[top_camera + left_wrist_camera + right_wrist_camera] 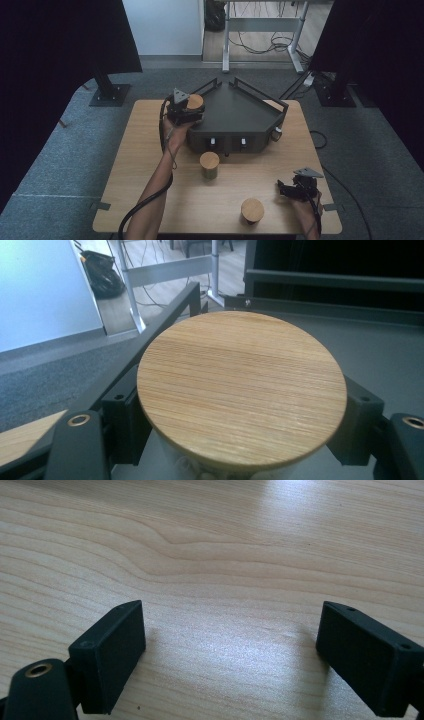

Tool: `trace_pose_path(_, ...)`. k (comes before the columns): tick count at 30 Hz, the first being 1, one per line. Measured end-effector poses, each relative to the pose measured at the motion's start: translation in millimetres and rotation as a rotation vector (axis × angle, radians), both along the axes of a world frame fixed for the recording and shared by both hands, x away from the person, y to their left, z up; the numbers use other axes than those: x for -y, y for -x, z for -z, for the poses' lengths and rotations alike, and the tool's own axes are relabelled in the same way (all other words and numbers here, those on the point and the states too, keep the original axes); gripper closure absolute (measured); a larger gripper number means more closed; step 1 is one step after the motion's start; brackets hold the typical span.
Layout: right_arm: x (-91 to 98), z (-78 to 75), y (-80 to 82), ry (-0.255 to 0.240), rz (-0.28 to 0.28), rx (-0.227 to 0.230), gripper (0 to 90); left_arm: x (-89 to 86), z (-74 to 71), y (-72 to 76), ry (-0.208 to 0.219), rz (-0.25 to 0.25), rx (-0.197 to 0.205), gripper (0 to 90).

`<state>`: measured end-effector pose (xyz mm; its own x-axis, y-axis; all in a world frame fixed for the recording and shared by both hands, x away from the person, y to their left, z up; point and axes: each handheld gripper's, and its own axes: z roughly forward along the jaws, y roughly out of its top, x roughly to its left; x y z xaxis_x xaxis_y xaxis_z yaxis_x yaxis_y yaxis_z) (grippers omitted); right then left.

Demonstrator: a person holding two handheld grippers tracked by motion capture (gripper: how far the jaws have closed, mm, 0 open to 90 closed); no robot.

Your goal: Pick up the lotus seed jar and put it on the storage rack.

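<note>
High view: left gripper (pixel 189 113) jaws clamping lidded jar (pixel 194 103) over tray (pixel 235 112); right gripper (pixel 292 190) spread.

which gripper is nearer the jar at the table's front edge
Right. The right gripper sits just beside that jar, jaws open; the left gripper is far off at the tray.

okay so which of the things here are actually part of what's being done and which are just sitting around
Probably part of the job:
held jar, clamped in the left gripper at the tray's left edge
black tray
middle jar
front jar

Just around:
right gripper, open, nothing held
desk frame
floor cables
</note>
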<state>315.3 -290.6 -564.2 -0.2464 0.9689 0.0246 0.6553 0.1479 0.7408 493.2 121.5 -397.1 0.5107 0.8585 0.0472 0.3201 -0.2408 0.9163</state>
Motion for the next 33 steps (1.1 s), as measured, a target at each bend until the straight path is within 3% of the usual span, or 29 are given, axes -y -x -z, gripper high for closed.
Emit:
trace_pose_path(6, 0.0, 0.0, 0.0, 0.0, 0.0, 0.0, 11.6, 3.0, 8.4, -4.9, -0.013, -0.008, -0.014, 25.9)
trace_pose_path(10, 0.0, 0.0, 0.0, 0.0, 0.0, 0.0, 11.6, 0.5, 9.8, -8.2, 0.02, -0.02, -0.035, 25.8)
trace_pose_path(13, 0.0, 0.0, 0.0, 0.0, 0.0, 0.0, 11.6, -1.5, 11.3, -8.1, 0.032, -0.017, -0.029, 25.6)
trace_pose_path(21, 0.0, 0.0, 0.0, 0.001, 0.0, 0.0, 11.6, -6.9, 6.1, -5.0, 0.068, -0.038, 0.012, 9.8)
trace_pose_path(26, -0.1, 0.0, 0.0, 0.001, 0.0, 0.0, 11.6, -14.5, 0.4, 6.6, 0.072, -0.048, 0.038, 7.2)
trace_pose_path(33, -0.3, 0.0, 0.1, 0.001, 0.001, 0.0, 11.6, -30.1, -5.8, 37.8, 0.085, -0.038, 0.072, 7.8)
